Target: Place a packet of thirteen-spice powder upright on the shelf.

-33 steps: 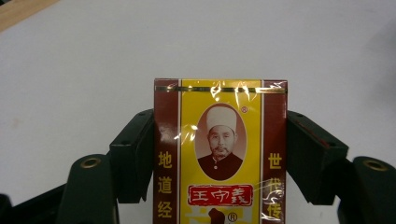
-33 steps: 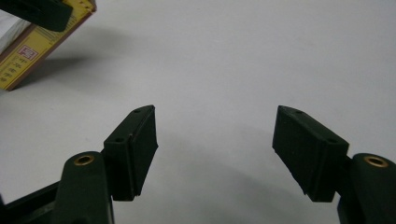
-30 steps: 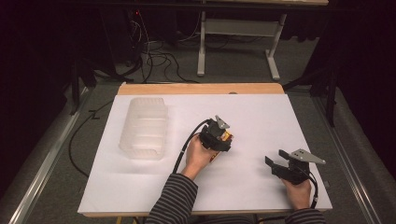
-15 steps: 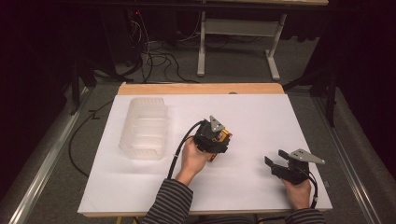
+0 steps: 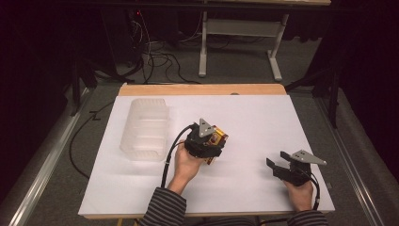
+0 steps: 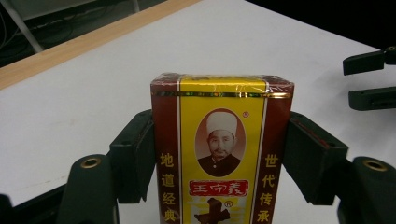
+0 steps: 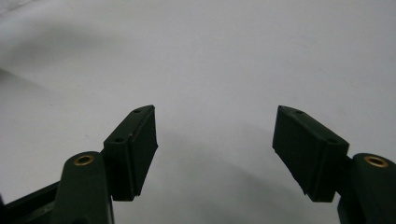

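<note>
We have the box (image 6: 222,154) clamped by its two long sides in the left tongs (image 5: 210,147), so it is carried upright above the counter (image 5: 263,122), with the clear tray (image 5: 145,128) well off to its left. Our right tongs (image 5: 282,167) rest wide and empty, waiting.

The box (image 6: 222,154) reads 王守義, 地道经典, 世代传承

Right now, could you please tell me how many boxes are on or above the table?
1: a red-and-yellow printed carton box, clamped in the left gripper mid-table. None seems hidden.
</note>
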Demonstrator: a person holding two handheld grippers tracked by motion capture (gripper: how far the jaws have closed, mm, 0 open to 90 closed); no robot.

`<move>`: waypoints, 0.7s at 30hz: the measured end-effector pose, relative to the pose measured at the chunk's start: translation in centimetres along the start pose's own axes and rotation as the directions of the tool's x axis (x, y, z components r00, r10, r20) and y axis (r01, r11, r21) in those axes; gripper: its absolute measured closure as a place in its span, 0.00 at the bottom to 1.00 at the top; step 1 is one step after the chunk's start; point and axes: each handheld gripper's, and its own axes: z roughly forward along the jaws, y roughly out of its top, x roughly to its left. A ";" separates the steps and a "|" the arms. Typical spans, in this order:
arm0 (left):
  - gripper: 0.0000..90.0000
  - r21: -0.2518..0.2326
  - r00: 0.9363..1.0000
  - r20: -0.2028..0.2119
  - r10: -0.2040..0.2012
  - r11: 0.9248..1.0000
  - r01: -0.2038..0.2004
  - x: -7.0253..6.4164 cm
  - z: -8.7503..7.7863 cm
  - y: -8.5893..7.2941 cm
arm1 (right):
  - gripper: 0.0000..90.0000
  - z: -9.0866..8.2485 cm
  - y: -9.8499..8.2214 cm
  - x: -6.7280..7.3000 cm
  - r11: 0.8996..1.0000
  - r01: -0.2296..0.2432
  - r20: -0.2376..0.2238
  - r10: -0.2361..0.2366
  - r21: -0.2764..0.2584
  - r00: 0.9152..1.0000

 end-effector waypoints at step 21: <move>0.37 -0.060 0.996 -0.035 -0.076 0.995 0.074 1.8 -2.8 -1.2 | 0.34 -0.2 -0.1 0.0 1.000 0.006 -0.009 -0.007 -0.021 1.000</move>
